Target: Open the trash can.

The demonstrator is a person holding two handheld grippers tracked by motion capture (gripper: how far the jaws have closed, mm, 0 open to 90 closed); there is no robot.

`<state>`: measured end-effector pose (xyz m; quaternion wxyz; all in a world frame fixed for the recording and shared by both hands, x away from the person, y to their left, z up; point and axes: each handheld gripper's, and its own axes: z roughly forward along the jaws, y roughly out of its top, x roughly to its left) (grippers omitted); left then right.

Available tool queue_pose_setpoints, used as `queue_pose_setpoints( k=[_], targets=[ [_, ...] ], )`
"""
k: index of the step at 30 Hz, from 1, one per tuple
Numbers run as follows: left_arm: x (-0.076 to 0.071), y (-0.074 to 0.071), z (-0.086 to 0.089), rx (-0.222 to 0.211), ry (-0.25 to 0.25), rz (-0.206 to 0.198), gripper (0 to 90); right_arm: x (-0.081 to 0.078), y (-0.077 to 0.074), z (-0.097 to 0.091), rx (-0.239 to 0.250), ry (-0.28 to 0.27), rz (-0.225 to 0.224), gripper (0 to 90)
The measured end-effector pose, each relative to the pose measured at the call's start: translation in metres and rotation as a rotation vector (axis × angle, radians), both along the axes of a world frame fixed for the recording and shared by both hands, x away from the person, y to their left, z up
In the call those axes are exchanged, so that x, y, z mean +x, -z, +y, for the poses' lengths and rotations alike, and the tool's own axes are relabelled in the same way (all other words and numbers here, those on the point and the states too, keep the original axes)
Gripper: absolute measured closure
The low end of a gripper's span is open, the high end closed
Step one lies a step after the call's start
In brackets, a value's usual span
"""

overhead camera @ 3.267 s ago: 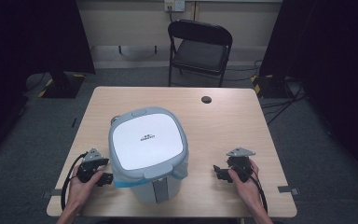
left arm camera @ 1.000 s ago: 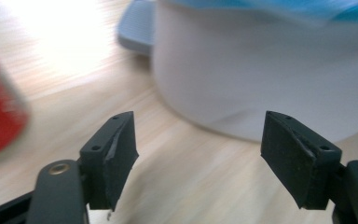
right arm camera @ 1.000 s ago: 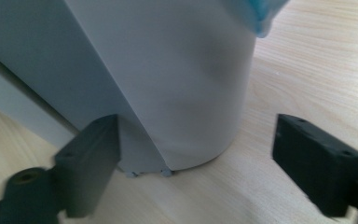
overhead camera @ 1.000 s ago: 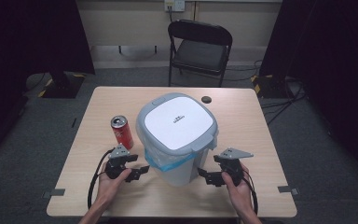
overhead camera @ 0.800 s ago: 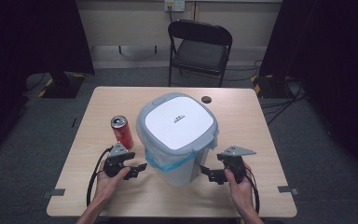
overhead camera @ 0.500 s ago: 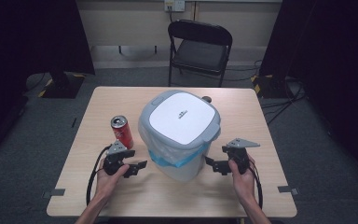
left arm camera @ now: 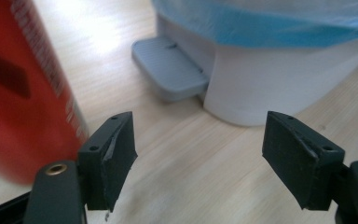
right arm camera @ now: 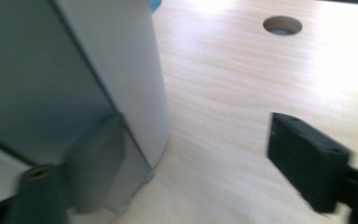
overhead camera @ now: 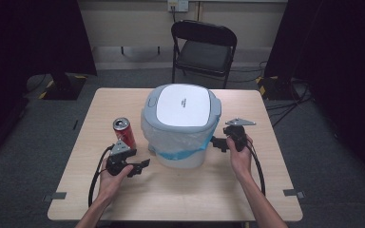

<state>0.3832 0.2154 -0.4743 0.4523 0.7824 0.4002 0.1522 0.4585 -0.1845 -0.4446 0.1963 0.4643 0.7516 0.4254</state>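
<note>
A white pedal bin point(overhead camera: 183, 142) with a grey lid point(overhead camera: 183, 105) and a blue liner stands mid-table. A red can point(overhead camera: 124, 133) stands left of it. My left gripper point(overhead camera: 141, 166) is open, low in front of the can, with its jaws toward the bin. In the left gripper view my left gripper point(left arm camera: 200, 163) has bare table between its jaws, the can point(left arm camera: 18, 93) at left and the grey pedal point(left arm camera: 170, 70) ahead. My right gripper point(overhead camera: 217, 142) sits at the bin's right side. Its jaws have just been closing. In the right gripper view my right gripper point(right arm camera: 196, 163) holds nothing; its left jaw lies against the bin wall point(right arm camera: 74, 70).
The wooden table point(overhead camera: 247, 190) has bare surface in front and to the right. A round hole point(right arm camera: 282, 24) in the tabletop lies beyond the bin. A black folding chair point(overhead camera: 203, 47) stands behind the table, with dark curtains at both sides.
The bin has slid away from me toward the table's middle, uncovering the red can. My right gripper moved forward along the bin's right side. The left gripper barely moved.
</note>
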Motion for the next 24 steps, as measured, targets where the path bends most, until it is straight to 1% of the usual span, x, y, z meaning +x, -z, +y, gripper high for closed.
queue_pose_setpoints(
  k=[2, 3, 4, 5, 6, 7, 8, 9, 10, 12, 13, 14, 15, 16, 17, 18, 19, 20, 21, 22, 23, 24],
  targets=[
    [0.002, 0.000, -0.002, -0.012, 0.020, -0.009, 25.3, -0.001, 0.000, 0.000, -0.005, 0.006, -0.004, 24.3],
    [0.004, 0.000, -0.003, -0.020, 0.037, -0.006, 25.3, -0.004, -0.001, 0.000, 0.000, 0.004, -0.003, 22.8],
    [0.008, 0.000, -0.007, -0.023, 0.064, -0.005, 25.3, -0.009, 0.001, -0.002, 0.015, -0.002, 0.002, 21.1],
    [0.008, 0.000, -0.007, -0.023, 0.064, -0.005, 25.0, -0.009, 0.001, -0.002, 0.015, -0.002, 0.002, 21.1],
    [0.010, 0.000, -0.010, -0.028, 0.078, -0.007, 24.2, -0.016, 0.004, -0.006, 0.020, 0.000, 0.007, 21.1],
    [0.012, 0.000, -0.012, -0.019, 0.091, -0.007, 24.2, -0.016, 0.004, -0.006, 0.020, 0.000, 0.007, 21.1],
    [0.014, 0.000, -0.015, -0.026, 0.097, -0.011, 22.7, -0.023, 0.007, -0.010, 0.030, 0.002, 0.020, 21.1],
    [0.016, 0.001, -0.017, -0.022, 0.102, -0.021, 22.7, -0.023, 0.007, -0.010, 0.030, 0.002, 0.020, 21.1],
    [0.020, 0.001, -0.021, 0.017, 0.125, -0.020, 22.2, -0.029, 0.010, -0.014, 0.020, 0.007, 0.035, 21.1],
    [0.022, 0.001, -0.022, 0.016, 0.132, -0.020, 22.0, -0.031, 0.011, -0.016, 0.022, 0.006, 0.039, 21.0],
    [0.024, 0.000, -0.022, 0.008, 0.137, -0.022, 22.0, -0.034, 0.012, -0.017, 0.024, 0.000, 0.046, 21.0],
    [0.025, 0.000, -0.024, 0.006, 0.160, -0.019, 20.2, -0.038, 0.013, -0.019, 0.026, -0.002, 0.041, 20.9],
    [0.025, 0.000, -0.024, 0.006, 0.160, -0.019, 20.2, -0.038, 0.013, -0.019, 0.026, -0.002, 0.041, 20.9],
    [0.025, -0.001, -0.027, 0.023, 0.189, -0.041, 20.1, -0.042, 0.014, -0.020, 0.025, -0.003, 0.044, 20.9],
    [0.025, -0.001, -0.027, 0.023, 0.189, -0.041, 20.5, -0.042, 0.014, -0.020, 0.025, -0.003, 0.044, 20.9],
    [0.026, 0.000, -0.030, 0.041, 0.204, -0.063, 19.4, -0.043, 0.015, -0.021, 0.023, -0.001, 0.043, 20.9],
    [0.026, 0.000, -0.030, 0.041, 0.204, -0.063, 18.0, -0.043, 0.015, -0.021, 0.023, -0.001, 0.043, 20.9],
    [0.026, 0.003, -0.035, 0.010, 0.232, -0.055, 18.0, -0.043, 0.015, -0.022, 0.023, 0.000, 0.045, 20.9],
    [0.025, 0.003, -0.038, 0.018, 0.244, -0.061, 20.3, -0.043, 0.015, -0.022, 0.023, 0.000, 0.047, 20.9],
    [0.024, 0.005, -0.044, 0.039, 0.268, -0.067, 21.1, -0.043, 0.015, -0.021, 0.025, -0.001, 0.046, 20.9],
    [0.024, 0.005, -0.044, 0.039, 0.268, -0.067, 18.3, -0.043, 0.015, -0.021, 0.025, -0.001, 0.046, 20.9],
    [0.021, 0.005, -0.051, 0.056, 0.265, -0.073, 14.0, -0.044, 0.014, -0.021, 0.027, -0.006, 0.041, 20.9]
  ],
)
